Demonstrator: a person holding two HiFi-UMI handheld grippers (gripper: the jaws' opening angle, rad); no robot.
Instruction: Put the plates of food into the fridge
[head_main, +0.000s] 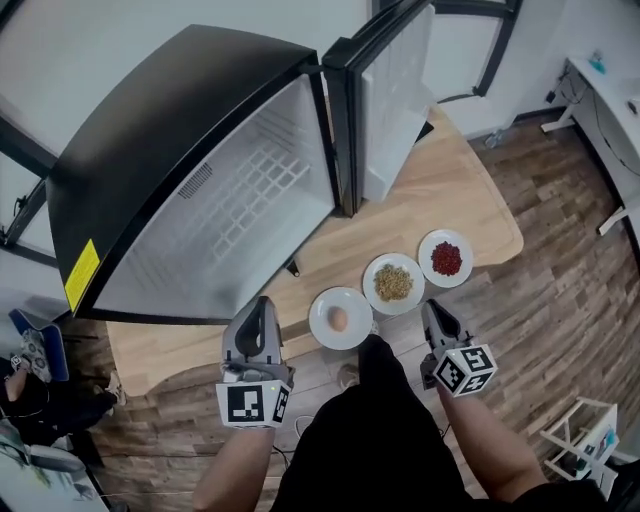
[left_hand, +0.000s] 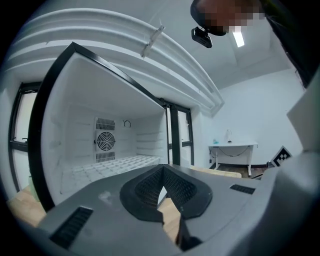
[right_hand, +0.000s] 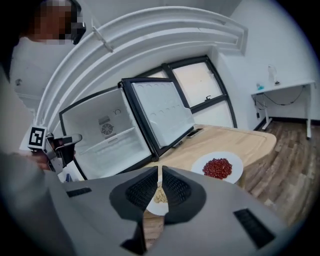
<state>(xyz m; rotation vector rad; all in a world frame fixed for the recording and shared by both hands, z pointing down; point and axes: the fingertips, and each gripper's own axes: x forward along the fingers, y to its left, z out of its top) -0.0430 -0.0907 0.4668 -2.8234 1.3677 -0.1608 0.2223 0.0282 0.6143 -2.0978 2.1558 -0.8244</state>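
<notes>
Three white plates stand in a row near the wooden table's (head_main: 455, 190) front edge: one with an egg (head_main: 339, 318), one with yellowish grains (head_main: 393, 283), one with red beans (head_main: 446, 258). The black fridge (head_main: 180, 150) lies behind them, its door (head_main: 390, 90) swung open, its white inside (left_hand: 110, 150) bare. My left gripper (head_main: 262, 308) hovers shut and empty, left of the egg plate, facing the fridge. My right gripper (head_main: 433, 312) is shut and empty, just in front of the grains plate (right_hand: 159, 197). The beans plate (right_hand: 218, 167) lies to its right.
A white desk (head_main: 605, 90) stands at the far right and a small white rack (head_main: 580, 430) on the plank floor at the lower right. Clutter sits at the lower left (head_main: 40, 370). The fridge door (right_hand: 160, 112) juts over the table's middle.
</notes>
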